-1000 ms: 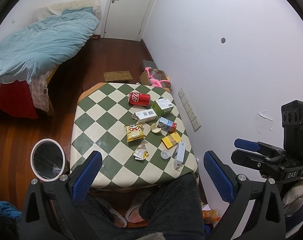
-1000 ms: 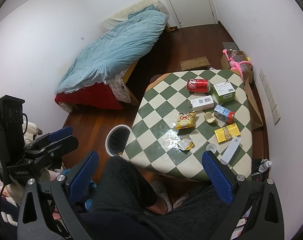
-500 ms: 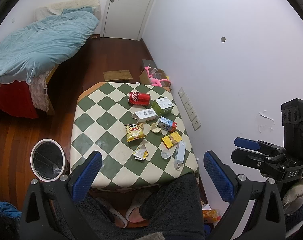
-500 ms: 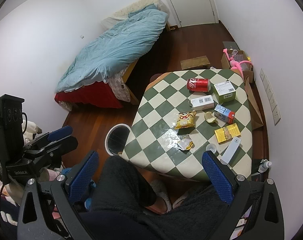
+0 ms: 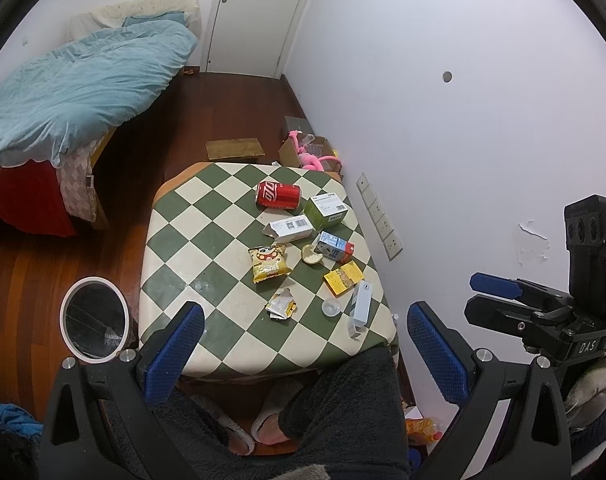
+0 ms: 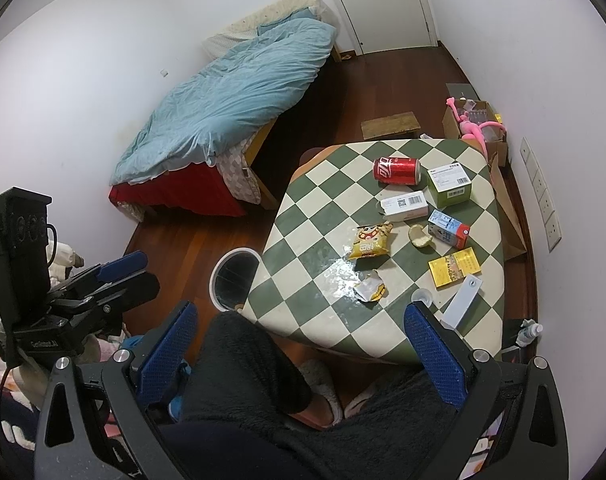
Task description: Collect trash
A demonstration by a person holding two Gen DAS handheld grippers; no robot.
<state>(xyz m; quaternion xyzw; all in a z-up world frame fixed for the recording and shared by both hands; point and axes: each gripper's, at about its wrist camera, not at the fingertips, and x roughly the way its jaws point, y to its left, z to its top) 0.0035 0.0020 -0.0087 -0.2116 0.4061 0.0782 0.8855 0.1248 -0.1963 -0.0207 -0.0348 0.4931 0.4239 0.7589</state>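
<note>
Left wrist view: both my claws, left claw (image 5: 303, 344) and right claw (image 6: 299, 346), gape empty above the surface (image 5: 191, 240). Crumpled wrapper (image 5: 281, 305) near its front edge looks light, flimsy; I'd pinch its raised fold.

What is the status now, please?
Left gripper open, right gripper open, both empty. Trash on table, red can untouched. Bin beside table. Nothing blocking.

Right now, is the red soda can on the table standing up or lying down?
Lying down: the red soda can rests on its side on the checkered table, its logo running sideways.
</note>
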